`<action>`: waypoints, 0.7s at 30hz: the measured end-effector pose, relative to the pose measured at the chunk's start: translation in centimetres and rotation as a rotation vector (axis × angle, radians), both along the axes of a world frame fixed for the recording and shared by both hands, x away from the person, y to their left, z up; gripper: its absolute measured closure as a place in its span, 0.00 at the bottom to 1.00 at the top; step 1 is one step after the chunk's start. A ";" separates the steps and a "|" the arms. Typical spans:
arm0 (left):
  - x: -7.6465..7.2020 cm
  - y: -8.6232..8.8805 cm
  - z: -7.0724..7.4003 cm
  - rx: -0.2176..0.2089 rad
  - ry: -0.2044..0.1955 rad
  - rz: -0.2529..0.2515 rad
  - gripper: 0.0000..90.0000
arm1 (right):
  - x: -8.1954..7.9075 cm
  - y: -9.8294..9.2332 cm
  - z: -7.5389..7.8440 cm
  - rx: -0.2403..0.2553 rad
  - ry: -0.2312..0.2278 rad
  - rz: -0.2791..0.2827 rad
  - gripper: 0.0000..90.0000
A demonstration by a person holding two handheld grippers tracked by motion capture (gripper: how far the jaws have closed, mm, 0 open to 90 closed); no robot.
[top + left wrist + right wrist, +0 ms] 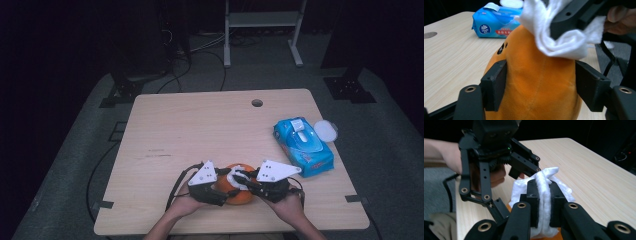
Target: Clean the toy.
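An orange plush toy (239, 193) with a small black mark on its face sits near the table's front edge. My left gripper (224, 193) is shut on it; in the left gripper view the two black pads (495, 83) press into the sides of the toy (536, 75). My right gripper (246, 180) is shut on a crumpled white wipe (237, 176) and holds it against the top of the toy. In the right gripper view the wipe (544, 176) is pinched tight between the pads of that gripper (544, 195), with the left gripper (499, 170) just behind it.
A blue pack of wet wipes (303, 146) lies at the table's right side with a round white lid (326, 130) beside it. The wooden table (200, 125) has a cable hole (257, 103) near its far edge. Cables trail from both grippers over the front edge.
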State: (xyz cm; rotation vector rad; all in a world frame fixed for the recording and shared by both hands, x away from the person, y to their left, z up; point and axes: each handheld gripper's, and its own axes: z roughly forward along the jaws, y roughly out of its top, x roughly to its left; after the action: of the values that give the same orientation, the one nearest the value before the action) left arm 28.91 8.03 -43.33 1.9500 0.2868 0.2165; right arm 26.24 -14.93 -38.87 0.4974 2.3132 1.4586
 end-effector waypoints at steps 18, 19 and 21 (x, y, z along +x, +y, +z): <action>-0.7 -0.5 -0.3 0.012 -0.039 -0.066 0.28 | 1.0 -1.7 -0.1 0.030 0.083 -0.003 0.90; -0.6 -0.4 -0.4 0.006 -0.036 -0.064 0.28 | 1.2 -1.9 -0.1 0.035 0.093 -0.007 0.90; -0.4 -0.2 -0.3 0.002 -0.030 -0.060 0.28 | 1.7 -2.7 -0.2 0.041 0.107 -0.022 0.90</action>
State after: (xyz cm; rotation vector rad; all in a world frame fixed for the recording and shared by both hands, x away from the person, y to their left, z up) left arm 28.46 7.79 -43.62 1.9531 0.2079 0.2073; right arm 27.96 -17.59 -39.12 0.6249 2.3551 1.5060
